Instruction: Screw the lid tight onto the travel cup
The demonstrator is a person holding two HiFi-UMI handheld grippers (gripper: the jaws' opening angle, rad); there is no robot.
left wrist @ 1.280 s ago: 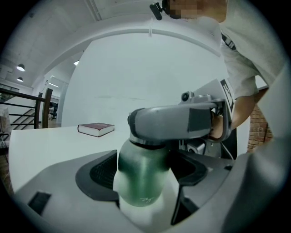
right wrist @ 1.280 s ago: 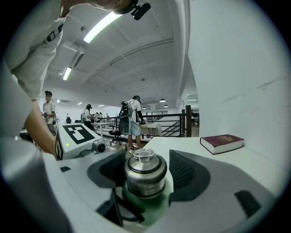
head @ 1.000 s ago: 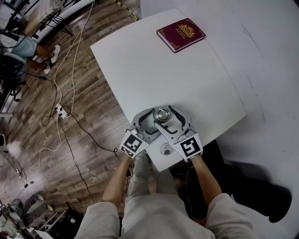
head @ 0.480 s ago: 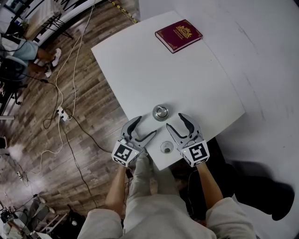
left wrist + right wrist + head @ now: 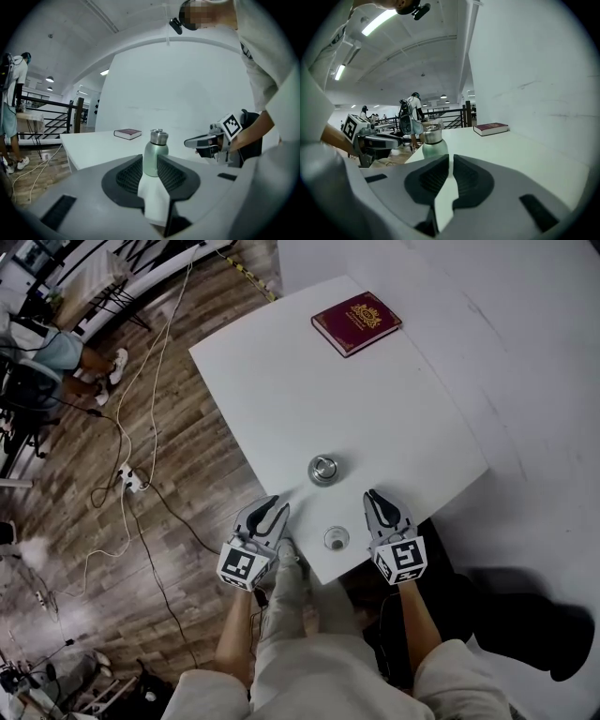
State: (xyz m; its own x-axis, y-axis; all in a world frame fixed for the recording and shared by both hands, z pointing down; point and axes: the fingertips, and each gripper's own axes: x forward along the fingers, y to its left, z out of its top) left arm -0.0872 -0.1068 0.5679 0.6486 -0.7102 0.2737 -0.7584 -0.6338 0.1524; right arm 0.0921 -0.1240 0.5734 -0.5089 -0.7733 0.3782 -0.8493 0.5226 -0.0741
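At the near edge of the white table (image 5: pixel 281 381) we hold the left gripper (image 5: pixel 272 510) and right gripper (image 5: pixel 380 502) well clear of the cup, so we judge the tightening done. The 2 have just been closing on nothing: left a slit apart, right practically together. The maroon book (image 5: pixel 356 322) lies far off, its gilt lettering unreadable. The travel cup (image 5: pixel 322 469) stands upright mid-table, lid on.

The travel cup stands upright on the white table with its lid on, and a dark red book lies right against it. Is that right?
Not quite. The dark red book does not touch the travel cup; it lies well apart, near the far edge of the table, as the head view shows. The cup does stand upright with its lid on.
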